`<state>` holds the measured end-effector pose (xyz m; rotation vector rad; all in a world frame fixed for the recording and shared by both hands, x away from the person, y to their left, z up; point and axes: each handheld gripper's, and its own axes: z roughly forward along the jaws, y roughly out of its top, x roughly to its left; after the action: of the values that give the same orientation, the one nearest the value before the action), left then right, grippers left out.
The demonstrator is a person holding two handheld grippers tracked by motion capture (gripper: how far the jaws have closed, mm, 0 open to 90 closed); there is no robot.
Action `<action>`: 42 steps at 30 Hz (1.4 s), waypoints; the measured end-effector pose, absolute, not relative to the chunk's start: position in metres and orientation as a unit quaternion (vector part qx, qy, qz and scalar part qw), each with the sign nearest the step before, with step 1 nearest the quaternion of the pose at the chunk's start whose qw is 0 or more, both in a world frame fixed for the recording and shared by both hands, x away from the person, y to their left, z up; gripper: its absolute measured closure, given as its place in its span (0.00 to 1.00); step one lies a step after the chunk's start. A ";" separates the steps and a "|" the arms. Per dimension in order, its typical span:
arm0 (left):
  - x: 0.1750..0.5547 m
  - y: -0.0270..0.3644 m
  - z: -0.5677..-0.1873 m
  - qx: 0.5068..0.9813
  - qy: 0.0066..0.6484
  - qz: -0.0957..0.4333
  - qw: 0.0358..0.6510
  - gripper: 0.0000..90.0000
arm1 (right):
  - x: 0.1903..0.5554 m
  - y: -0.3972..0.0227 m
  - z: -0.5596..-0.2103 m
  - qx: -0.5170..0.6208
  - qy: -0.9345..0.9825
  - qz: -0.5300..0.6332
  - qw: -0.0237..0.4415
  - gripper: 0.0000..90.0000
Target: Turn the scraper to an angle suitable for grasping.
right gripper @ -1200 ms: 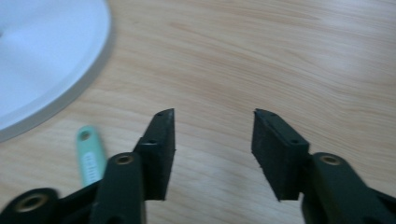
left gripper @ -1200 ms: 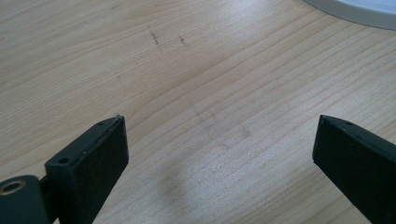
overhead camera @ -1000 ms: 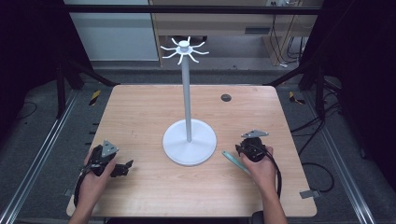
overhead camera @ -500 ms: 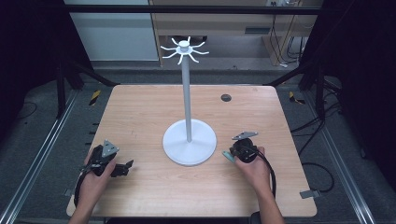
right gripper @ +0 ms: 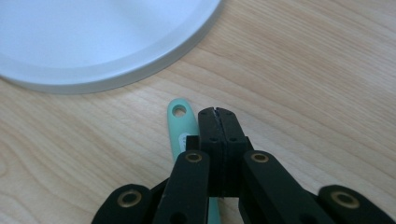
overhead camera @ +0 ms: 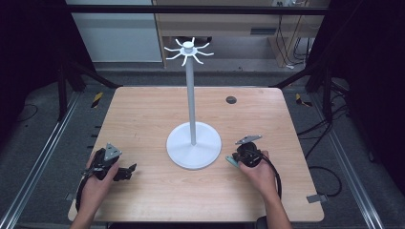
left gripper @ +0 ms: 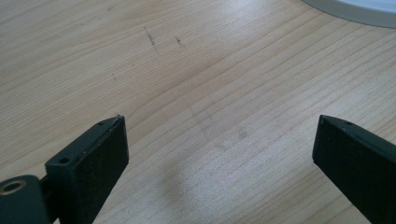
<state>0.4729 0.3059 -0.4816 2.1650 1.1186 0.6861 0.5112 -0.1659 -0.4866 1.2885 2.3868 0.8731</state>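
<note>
only a small unreadable label marks the mint handle (right gripper: 179, 126).

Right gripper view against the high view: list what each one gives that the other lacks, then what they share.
The right gripper view gives the close detail: the right gripper has its jaws pressed together, and the mint-green handle, with its hanging hole, lies just beside them rather than between them. The high view gives the layout: the stand's pole and hooked crown, the left gripper, and a dark round spot at the far edge. Both share the white round base, the wooden table, the right gripper and the handle.
</note>
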 end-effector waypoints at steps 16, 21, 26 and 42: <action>0.472 0.307 -0.481 0.815 0.423 0.259 0.301 0.04 | 0.500 -0.159 -0.482 0.420 0.844 0.306 0.131 1.00; 0.471 0.309 -0.481 0.814 0.425 0.261 0.299 0.04 | 0.494 -0.156 -0.468 0.401 0.852 0.306 0.142 1.00; 0.471 0.309 -0.481 0.814 0.425 0.261 0.298 0.04 | 0.492 -0.151 -0.460 0.372 0.871 0.285 0.144 1.00; 0.470 0.307 -0.481 0.817 0.421 0.259 0.299 0.04 | 0.502 -0.137 -0.451 0.347 0.906 0.208 0.124 0.92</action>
<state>0.4699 0.3068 -0.4813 2.1686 1.1174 0.6867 0.5019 -0.1374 -0.4511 1.0116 2.6418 0.6061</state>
